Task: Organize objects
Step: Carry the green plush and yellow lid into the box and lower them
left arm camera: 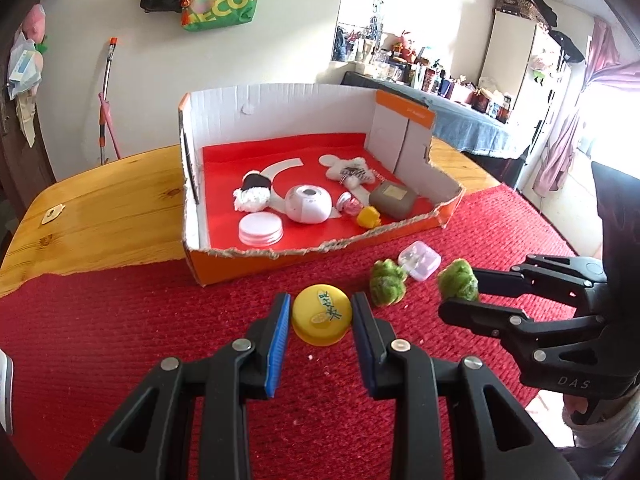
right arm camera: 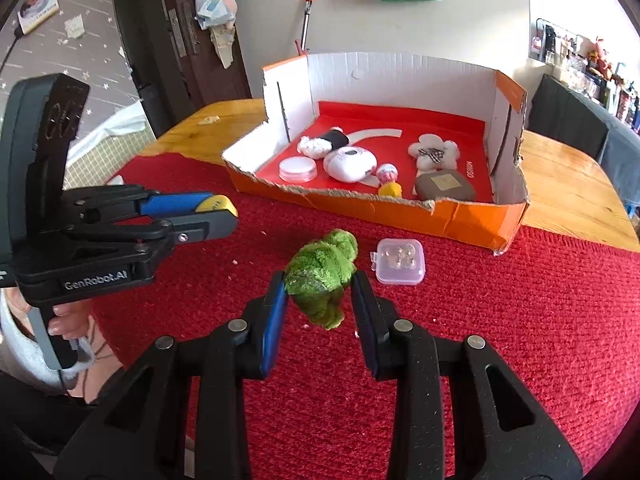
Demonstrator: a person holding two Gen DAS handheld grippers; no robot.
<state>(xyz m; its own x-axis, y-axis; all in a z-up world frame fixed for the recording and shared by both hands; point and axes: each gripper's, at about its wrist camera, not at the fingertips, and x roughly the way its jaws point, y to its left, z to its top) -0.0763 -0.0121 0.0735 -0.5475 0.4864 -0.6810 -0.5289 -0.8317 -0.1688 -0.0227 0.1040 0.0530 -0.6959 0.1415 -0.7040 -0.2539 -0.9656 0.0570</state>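
My left gripper [left arm camera: 321,305] is closed around a round yellow lid [left arm camera: 322,314] above the red cloth; it shows in the right wrist view [right arm camera: 222,212] with the yellow lid [right arm camera: 219,203] between its jaws. My right gripper [right arm camera: 319,285] is shut on a green plush toy [right arm camera: 322,276]; it shows in the left wrist view [left arm camera: 460,286] holding the green plush toy [left arm camera: 458,280]. A second green plush [left arm camera: 387,282] and a small clear plastic case [left arm camera: 419,259] lie on the cloth. The cut-open orange cardboard box [left arm camera: 256,266] stands behind them.
The box holds a white round device [left arm camera: 308,204], a pink-white lid [left arm camera: 261,230], a grey pouch [left arm camera: 392,199], a small yellow piece [left arm camera: 369,217] and plush toys. The red cloth [left arm camera: 120,340] covers a wooden table [left arm camera: 100,208]. The clear case also shows in the right wrist view [right arm camera: 400,261].
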